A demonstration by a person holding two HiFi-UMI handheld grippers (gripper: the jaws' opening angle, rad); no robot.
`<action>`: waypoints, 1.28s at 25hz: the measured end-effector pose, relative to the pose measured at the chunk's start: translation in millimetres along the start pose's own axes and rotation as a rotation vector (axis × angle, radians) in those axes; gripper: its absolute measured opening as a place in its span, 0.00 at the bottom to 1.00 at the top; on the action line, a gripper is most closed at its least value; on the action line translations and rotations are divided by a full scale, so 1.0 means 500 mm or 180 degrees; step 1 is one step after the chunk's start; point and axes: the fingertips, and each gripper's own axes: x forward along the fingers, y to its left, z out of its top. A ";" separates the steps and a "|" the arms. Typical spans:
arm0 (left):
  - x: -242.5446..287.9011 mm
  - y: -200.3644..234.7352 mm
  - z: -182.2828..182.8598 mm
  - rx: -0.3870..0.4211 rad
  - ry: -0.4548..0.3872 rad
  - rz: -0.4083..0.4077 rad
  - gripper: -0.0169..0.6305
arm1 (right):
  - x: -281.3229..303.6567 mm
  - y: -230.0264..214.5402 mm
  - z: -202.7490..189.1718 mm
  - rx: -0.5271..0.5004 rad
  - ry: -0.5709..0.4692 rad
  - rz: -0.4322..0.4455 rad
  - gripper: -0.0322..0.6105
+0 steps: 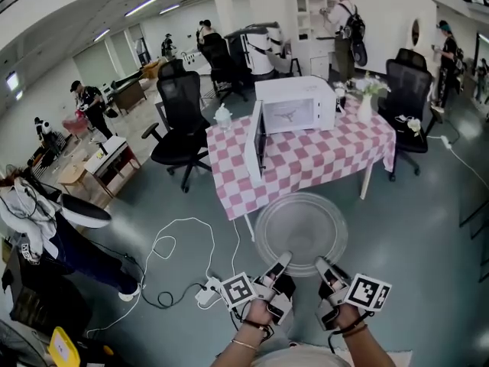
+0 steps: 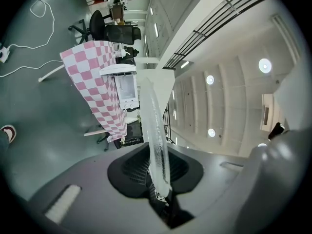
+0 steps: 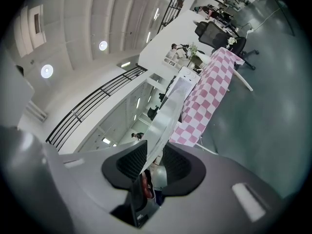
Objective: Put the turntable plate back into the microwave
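Head view: clear turntable plate carried in mid-air, roughly level, well short of the microwave and in front of its open side. Clamped on its rim, at the edge farthest from the microwave: left gripper and right gripper, side by side with a gap between. Same in both gripper views: plate rim edge-on between the pads, jaws closed onto it, nothing else in there. Open microwave door swung out toward the plate. Looks like glass: probably stiff, fairly heavy, slick on the pads, breakable on a drop. Cantilevered from one edge, so likely to droop or slip. Best kept level, grip firm on the rim lip, no twisting between the two grips.
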 end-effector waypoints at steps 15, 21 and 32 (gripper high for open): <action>0.258 0.052 0.184 -0.0078 0.0220 -0.0031 0.09 | 0.222 -0.047 0.207 0.0079 -0.0200 -0.0166 0.21; 0.357 0.077 0.261 -0.0119 0.0338 -0.0045 0.09 | 0.313 -0.060 0.286 0.0071 -0.0304 -0.0234 0.21; 0.470 0.107 0.340 -0.0203 0.0570 -0.0099 0.09 | 0.405 -0.089 0.369 0.0074 -0.0505 -0.0448 0.21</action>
